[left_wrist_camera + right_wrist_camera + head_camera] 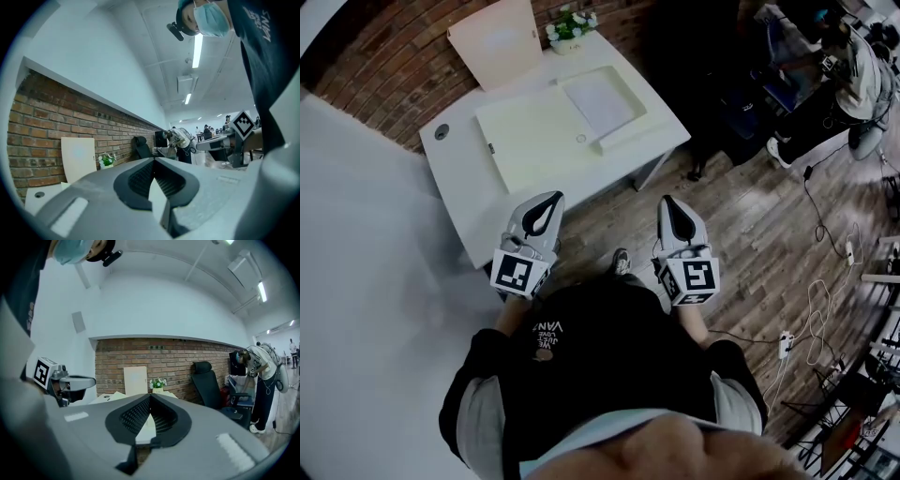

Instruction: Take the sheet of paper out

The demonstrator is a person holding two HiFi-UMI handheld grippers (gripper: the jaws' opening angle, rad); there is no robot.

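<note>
Black shirt fills the bottom of the head view, and both grippers are held out ahead of the torso. They are over the wooden floor [741,225], just short of the white table [459,192].

The left gripper [546,208] is seen with its jaws pressed together, and nothing is caught between them in its own view. The right gripper [675,214] reads the same: jaws closed, empty. Both are pointed roughly level toward the table. Neither touches anything.

On the table top a flat cream panel [530,141] is laid. A shallow cream tray [630,137] sits right against its right side. The sheet of paper [598,101] lies flat inside that tray, within the rim and well apart from both grippers. It appears untouched.

A round grommet [442,132] is noted near the table's left corner. At the back a cream board [495,42] is leaned on the brick wall [375,80], with a small flower pot [570,26] just beside it. Chairs, cables and other people are seen off to the right, not relevant.

Step judged: approach only, and the task proper is not begun. Next, the grippers need to be brought forward over the table and one of them opened. The sheet is thin and flat against the tray floor, so an edge or corner likely has to be lifted or slid up against the rim before it can be pinched. The other gripper may be needed to steady the tray. Creasing or a missed pinch is the likely risk.
</note>
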